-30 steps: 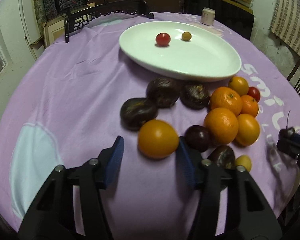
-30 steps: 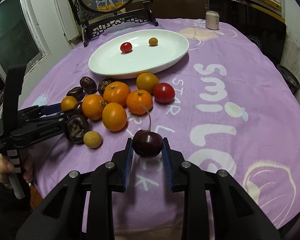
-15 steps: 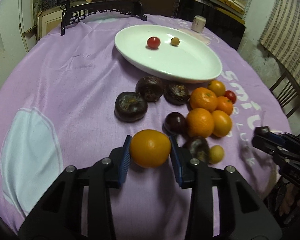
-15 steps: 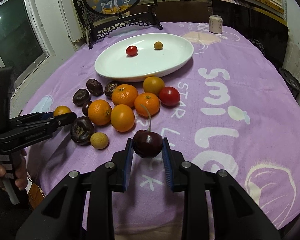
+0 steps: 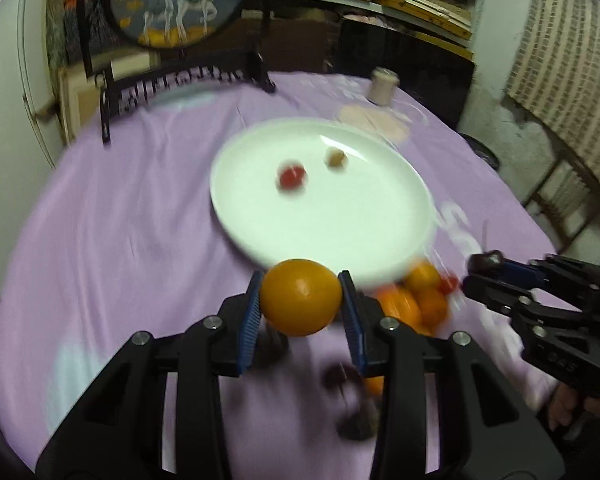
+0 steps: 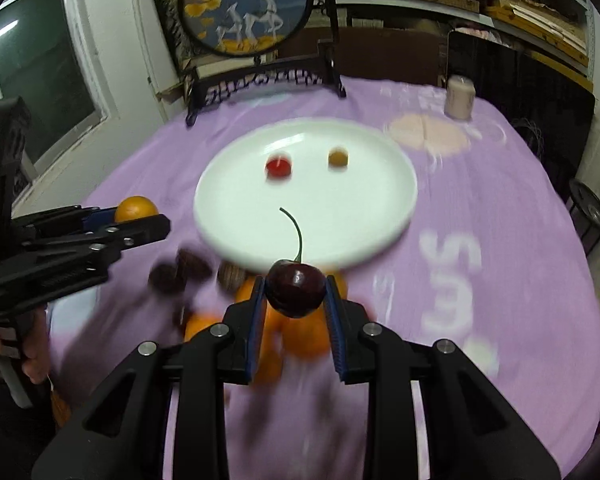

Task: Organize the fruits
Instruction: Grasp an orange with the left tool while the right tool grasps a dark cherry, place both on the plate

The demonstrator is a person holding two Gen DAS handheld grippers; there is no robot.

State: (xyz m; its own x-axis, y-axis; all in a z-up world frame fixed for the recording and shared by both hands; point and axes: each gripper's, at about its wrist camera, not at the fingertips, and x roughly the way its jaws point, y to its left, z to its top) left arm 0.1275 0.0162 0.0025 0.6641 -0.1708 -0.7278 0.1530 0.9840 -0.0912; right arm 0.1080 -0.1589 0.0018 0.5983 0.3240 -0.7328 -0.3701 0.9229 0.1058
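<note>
L gripper (image 5: 300, 304) is clamped on an orange fruit (image 5: 300, 297), blue pads pressed to both its sides, fruit lifted clear of the purple cloth (image 5: 120, 220) and sitting in front of the near rim of the white plate (image 5: 340, 224). It points fwd and down twd the plate. R gripper (image 6: 296, 294) is closed on a dark cherry (image 6: 296, 289), stem curving up over the plate rim, also angled down; in the left wrist view it shows at right w/ a hand (image 5: 580, 404) on its grip. On the plate: a small red fruit (image 6: 278, 167) and a small yellow one (image 6: 337, 158), apart. Rest of the pile, oranges (image 6: 300, 336) and dark fruits (image 6: 188, 270), lies blurred on the cloth below both grippers, near side of the plate. A pale can (image 6: 459, 98) stands far side of the table.
</note>
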